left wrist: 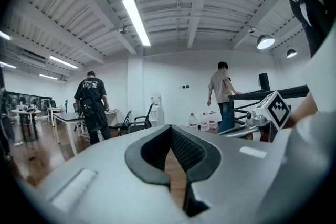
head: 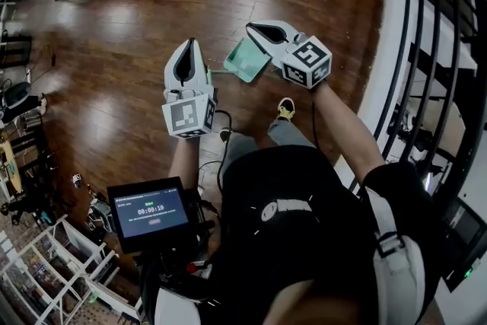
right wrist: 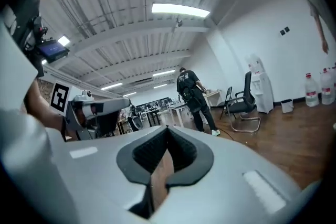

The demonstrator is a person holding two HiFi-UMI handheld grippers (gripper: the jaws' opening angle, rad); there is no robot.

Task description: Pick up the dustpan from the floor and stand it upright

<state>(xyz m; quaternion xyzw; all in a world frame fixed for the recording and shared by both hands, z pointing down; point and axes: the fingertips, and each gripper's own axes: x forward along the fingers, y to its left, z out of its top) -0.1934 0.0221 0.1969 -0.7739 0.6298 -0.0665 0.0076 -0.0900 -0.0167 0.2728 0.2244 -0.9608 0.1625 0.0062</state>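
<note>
Dustpan, green plastic [head: 242, 62]: on brown wooden floor [head: 114, 27]. Left gripper [head: 190, 43], right gripper [head: 251, 27]: raised above it, jaws together, nothing between them.

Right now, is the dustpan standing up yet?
Probably done: the green dustpan sits on the wooden floor with no gripper on it, seemingly upright, though from above I can't be sure. In hand: nothing; left gripper and right gripper are both shut and empty, held above it. Left: only checking it stays up.

One dustpan [head: 243, 61], two grippers: left gripper [head: 190, 46], right gripper [head: 253, 29]; two bystanders [left wrist: 92, 102].
</note>
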